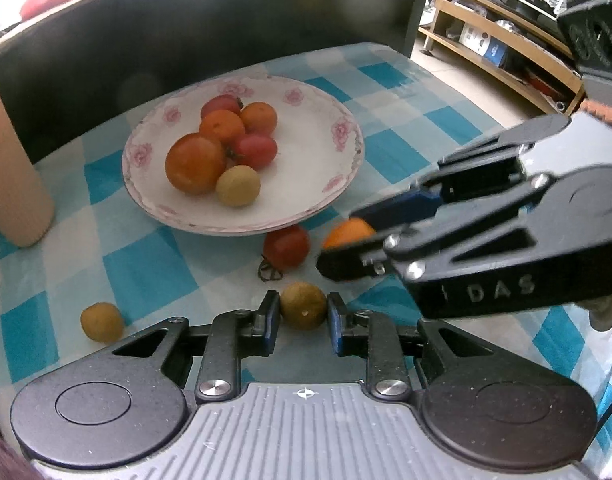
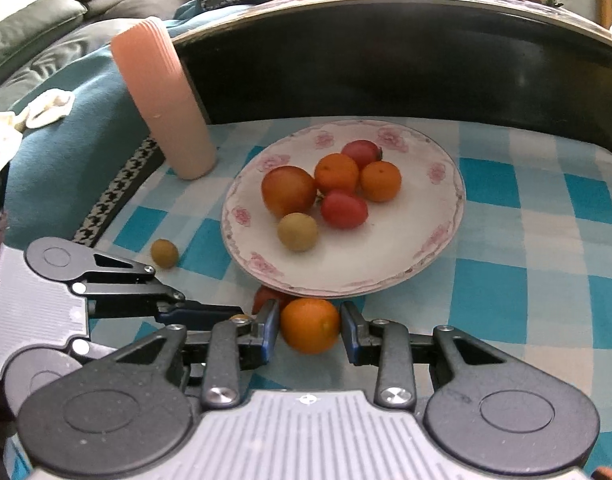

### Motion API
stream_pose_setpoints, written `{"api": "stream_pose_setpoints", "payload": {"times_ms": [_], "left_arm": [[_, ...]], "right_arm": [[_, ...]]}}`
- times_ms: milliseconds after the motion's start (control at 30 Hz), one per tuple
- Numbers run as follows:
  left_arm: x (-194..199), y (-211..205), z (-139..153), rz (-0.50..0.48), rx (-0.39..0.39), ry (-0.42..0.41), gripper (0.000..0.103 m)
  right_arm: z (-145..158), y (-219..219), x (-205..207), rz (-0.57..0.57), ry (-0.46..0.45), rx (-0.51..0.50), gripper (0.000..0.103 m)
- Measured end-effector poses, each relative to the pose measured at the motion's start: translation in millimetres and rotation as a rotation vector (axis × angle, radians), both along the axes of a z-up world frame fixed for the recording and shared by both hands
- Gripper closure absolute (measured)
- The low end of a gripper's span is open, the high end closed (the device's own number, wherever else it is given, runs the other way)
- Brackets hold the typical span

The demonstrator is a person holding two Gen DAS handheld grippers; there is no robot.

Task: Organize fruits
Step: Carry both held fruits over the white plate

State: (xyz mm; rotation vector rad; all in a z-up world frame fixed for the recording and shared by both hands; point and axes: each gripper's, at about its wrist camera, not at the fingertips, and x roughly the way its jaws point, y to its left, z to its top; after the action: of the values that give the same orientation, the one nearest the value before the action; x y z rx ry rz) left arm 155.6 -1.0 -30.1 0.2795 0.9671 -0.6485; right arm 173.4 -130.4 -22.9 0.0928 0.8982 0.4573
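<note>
Fruits sit pinched in both jaws: left gripper (image 1: 303, 322) on a brown fruit (image 1: 303, 306), right gripper (image 2: 310, 328) on an orange (image 2: 310, 325), plate (image 2: 438, 264) just ahead.

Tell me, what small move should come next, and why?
Probably lift both fruits towards the plate. The left claw is shut on a brownish fruit and the right claw on an orange, both still down at the tablecloth.

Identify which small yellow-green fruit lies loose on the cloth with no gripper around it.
The small yellow-green fruit at the far left, alone on the checked tablecloth; another sits between the left gripper fingers, a third on the plate.
</note>
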Motion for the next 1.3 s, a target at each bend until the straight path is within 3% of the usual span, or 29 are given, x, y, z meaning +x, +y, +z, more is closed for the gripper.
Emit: {"api": "stream_pose_setpoints", "payload": {"times_ms": [133, 333, 700, 1033, 1300], "left_arm": [[1.7, 1.2, -1.3, 0.008, 0.002, 0.006, 0.071], [0.4, 2.7, 0.2, 0.015, 0.004, 0.009, 0.071], [3.1, 14.4, 24.5, 0.049, -0.030, -0.052, 0.070], [32.7, 32.5, 51.4, 0.169, -0.078, -0.123, 0.070], [58.5, 15.8, 48.0, 0.203, -0.072, -0.117, 0.070]], "right_arm": [[-1.4, 2.8, -6.9, 0.044, 0.009, 0.000, 0.054], [-6.1, -9.5, -10.1, 0.014, 0.031, -0.024, 0.054], [0.8, -17.9, -12.8, -0.005, 0.006, -0.036, 0.054], [17.2, -9.7, -1.4, -0.038, -0.047, -0.030, 0.054], [29.3, -6.4, 17.2, -0.082, -0.083, -0.031, 0.054]]}}
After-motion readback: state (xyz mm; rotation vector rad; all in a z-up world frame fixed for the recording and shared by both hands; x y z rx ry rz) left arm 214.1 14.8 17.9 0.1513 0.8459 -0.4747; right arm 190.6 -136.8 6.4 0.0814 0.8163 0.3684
